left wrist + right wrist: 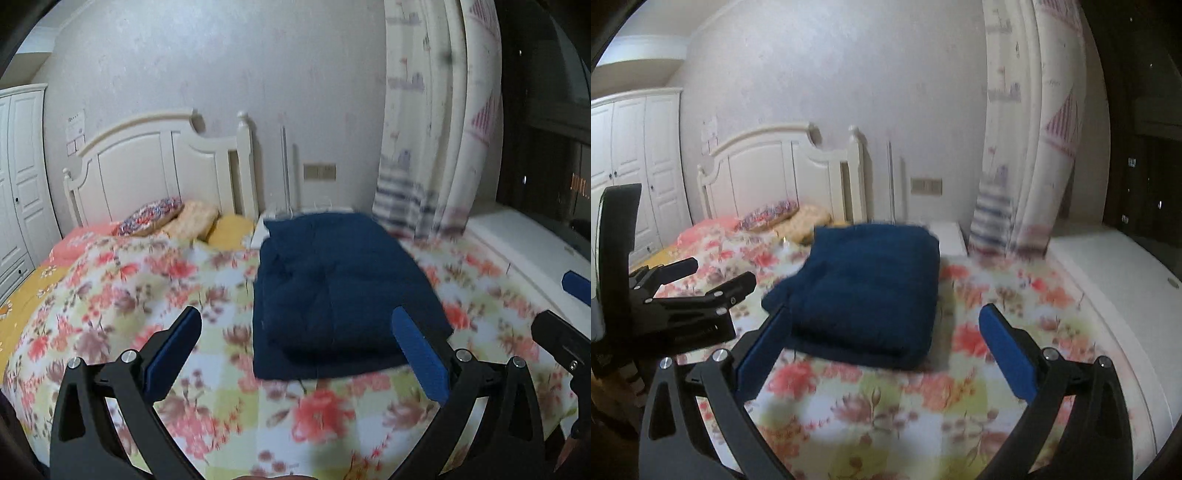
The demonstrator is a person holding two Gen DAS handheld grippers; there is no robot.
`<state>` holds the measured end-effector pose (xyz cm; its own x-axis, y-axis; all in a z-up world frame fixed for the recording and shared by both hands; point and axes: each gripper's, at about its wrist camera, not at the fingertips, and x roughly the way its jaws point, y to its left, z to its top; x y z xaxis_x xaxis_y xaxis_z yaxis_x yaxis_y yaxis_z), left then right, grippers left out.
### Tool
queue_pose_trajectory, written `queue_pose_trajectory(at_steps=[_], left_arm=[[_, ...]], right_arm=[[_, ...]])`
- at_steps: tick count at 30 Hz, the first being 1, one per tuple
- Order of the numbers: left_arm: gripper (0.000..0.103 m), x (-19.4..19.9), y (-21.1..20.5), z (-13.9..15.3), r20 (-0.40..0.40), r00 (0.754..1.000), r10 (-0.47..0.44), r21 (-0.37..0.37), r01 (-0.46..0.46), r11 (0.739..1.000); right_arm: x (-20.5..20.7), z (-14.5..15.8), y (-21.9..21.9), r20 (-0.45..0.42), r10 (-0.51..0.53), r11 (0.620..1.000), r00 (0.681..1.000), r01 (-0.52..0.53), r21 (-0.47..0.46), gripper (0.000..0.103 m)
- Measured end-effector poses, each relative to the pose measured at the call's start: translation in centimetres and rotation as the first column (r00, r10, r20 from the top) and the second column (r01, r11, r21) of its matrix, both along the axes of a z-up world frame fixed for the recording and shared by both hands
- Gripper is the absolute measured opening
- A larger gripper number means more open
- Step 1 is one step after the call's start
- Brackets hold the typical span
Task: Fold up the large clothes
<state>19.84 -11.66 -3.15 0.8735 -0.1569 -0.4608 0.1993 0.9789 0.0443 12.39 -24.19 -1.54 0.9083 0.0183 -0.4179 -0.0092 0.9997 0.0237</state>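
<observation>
Two tongs are in my hands, and both have nothing in them. My left tongs (295, 325) have their fingers spread wide. Off to their left I see the bed with the flowery quilt (122, 295) and some small pillows (192, 218) far ahead by the white headboard (159, 158).

Right in front of my left tongs, a bit toward their right finger, lies the dark blue soft cloth bundle (340, 291). It sits flat on the quilt. It looks folded into a thick square already, with one thin flap sticking out under the near edge. No finger is touching it.

My right tongs (882, 325) are spread wide too. From them, the dark blue bundle (871, 284) is just ahead and a little toward the left finger. A loose corner pokes out on that side. My other tongs (701, 295) show far to the left in this view.

Further right is the white ledge (1108, 280) and the long curtain (1027, 147).

I think the blue cloth is soft and floppy, and a bit heavy since it is so thick. It will not break. It may slide open if I grab just one layer. I would pinch the near edge with all the layers together, one tongs at each near corner. I think the folding is nearly done.
</observation>
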Motion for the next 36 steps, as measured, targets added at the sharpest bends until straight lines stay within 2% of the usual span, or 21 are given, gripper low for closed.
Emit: queue_pose_trajectory(at_steps=[12, 36], left_arm=[[0.099, -1.2, 1.1, -0.5, 0.017, 1.0, 0.024, 0.005, -0.024, 1.0], [0.099, -0.9, 1.0, -1.9, -0.031, 0.999, 0.026, 0.018, -0.025, 1.0]], right_arm=[[0.5, -1.5, 1.7, -0.059, -0.013, 0.999, 0.998, 0.011, -0.047, 0.101], [1.9, -3.4, 1.5, -0.123, -0.014, 1.0, 0.992, 0.011, -0.021, 0.101]])
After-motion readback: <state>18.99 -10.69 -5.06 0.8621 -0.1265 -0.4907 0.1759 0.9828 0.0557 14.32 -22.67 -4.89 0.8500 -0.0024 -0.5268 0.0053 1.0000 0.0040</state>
